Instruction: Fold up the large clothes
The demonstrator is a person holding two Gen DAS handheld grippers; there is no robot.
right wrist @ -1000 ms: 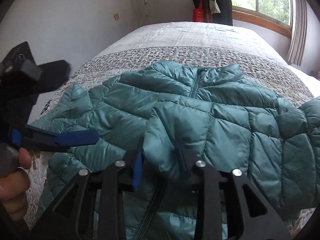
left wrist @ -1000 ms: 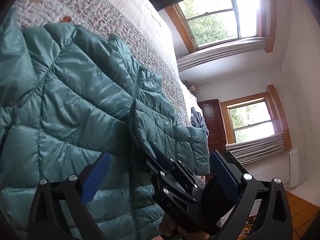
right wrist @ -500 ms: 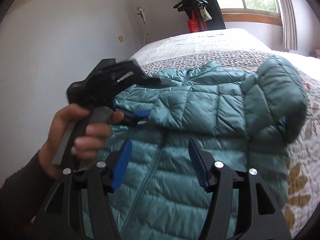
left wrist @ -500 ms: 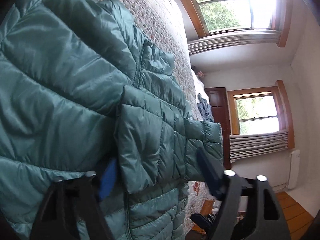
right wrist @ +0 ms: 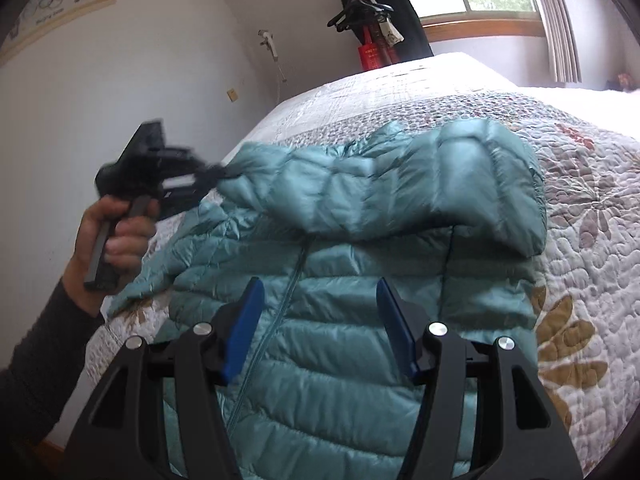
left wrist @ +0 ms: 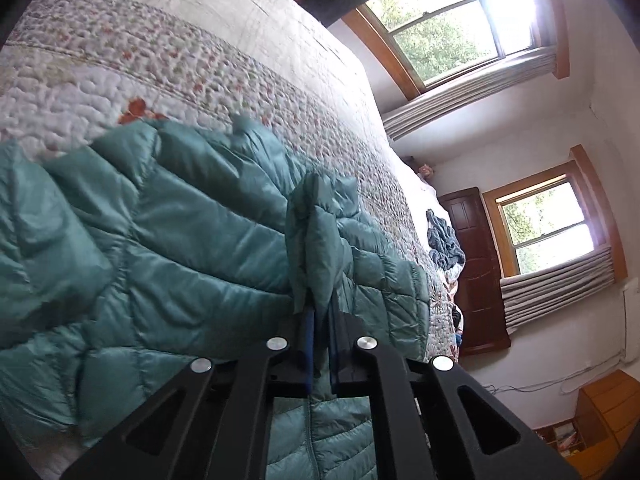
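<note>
The left gripper [left wrist: 320, 344] is clamped tight on the cuff end of a sleeve [left wrist: 320, 240], the blue pads pressed together with only a thin fold of fabric between them. A second ago these same jaws were spread wide and empty, while the sleeve was pinched by the right gripper [right wrist: 320, 328]; that tool is now seen gaping, nothing between its pads, poised above the zip of the jacket [right wrist: 360, 360]. A handover has thus been made, and the sleeve, drawn from about three o'clock toward nine o'clock in the right wrist view, is now stretched across the chest. It is judged that the first sleeve fold is nearly laid and awaits release. The hand [right wrist: 108, 240] around the left tool is seen at nine o'clock. The jacket is a teal quilted puffer, glossy and slippery-looking, its baffles puffed in soft ridges, spread front-up on the bed quilt [right wrist: 580, 240], which is cream, stitched in pebbled swirls with brown flowers
</note>
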